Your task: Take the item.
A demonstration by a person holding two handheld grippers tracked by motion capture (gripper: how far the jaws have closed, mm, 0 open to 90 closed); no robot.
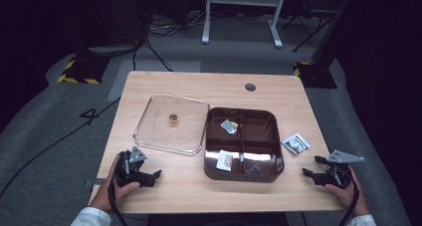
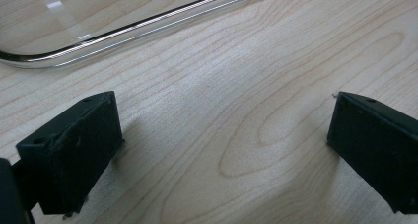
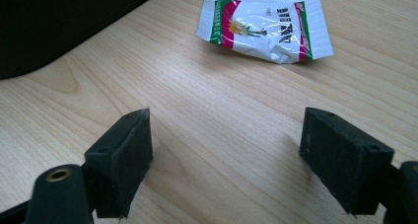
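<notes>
Jaws wide apart and empty on both the left gripper and right gripper, the flat sachet lying just ahead of the right one may slide or crumple instead of lifting.

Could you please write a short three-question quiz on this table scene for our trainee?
1. True or false: the clear lid sits on the brown box.
2. Which thing lies on the table nearest the right gripper? A) the small gold object B) the sachet C) the lid
3. Fill in: both grippers stand ____, holding nothing.

Key:
1. False: the lid lies flat on the table, left of the box, with a small gold object on it.
2. B: the sachet lies just ahead of the jaws in the right gripper view.
3. Open: the left gripper too spans bare wood.
</notes>
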